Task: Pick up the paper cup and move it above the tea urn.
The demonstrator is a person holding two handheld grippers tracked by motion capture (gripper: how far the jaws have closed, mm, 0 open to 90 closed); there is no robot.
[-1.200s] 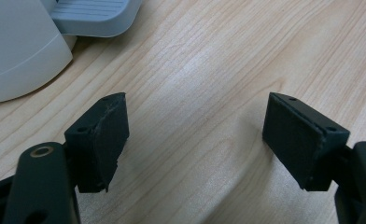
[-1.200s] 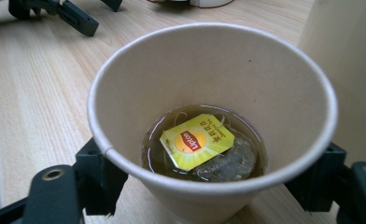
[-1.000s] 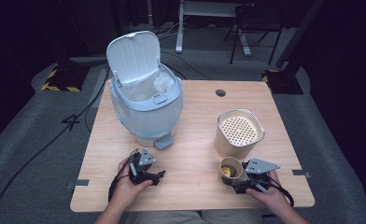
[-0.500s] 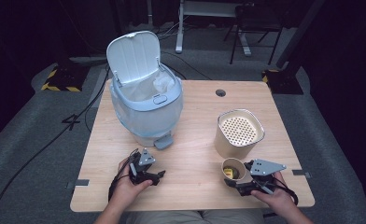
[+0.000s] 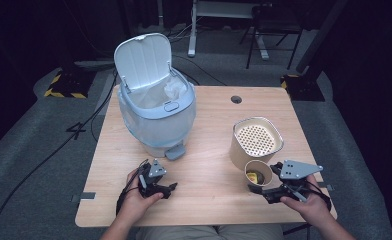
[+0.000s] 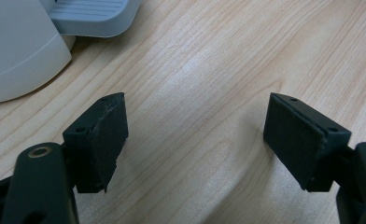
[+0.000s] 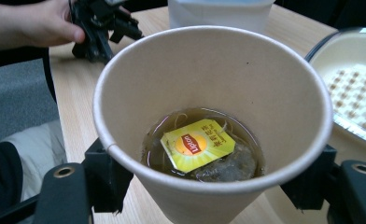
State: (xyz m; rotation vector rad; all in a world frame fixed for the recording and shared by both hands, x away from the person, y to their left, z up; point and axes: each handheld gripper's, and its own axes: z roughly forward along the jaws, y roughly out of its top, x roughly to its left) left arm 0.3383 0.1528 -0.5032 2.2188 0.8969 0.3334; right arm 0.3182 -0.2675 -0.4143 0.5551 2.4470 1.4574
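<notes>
A paper cup [image 5: 258,173] with a little tea and a yellow-tagged tea bag [image 7: 197,144] in it sits between the jaws of my right gripper [image 5: 260,188]. The jaws have just been closing, and the pads now press on both sides of the cup [image 7: 209,84], holding it slightly above the table's front right. My left gripper [image 5: 168,188] rests at the front left in the person's hand. Its jaws stand wide apart over bare wood [image 6: 195,135], near the bin's pedal [image 6: 92,16].
A pale blue pedal bin [image 5: 156,110] with its lid up and a white liner stands at the back left. A tan container with a perforated insert [image 5: 256,137] stands just behind the cup. The table [image 5: 209,150] has a cable hole [image 5: 236,99] at the back.
My right gripper has risen with the paper cup and shifted slightly right. The left gripper has stayed where it was.
</notes>
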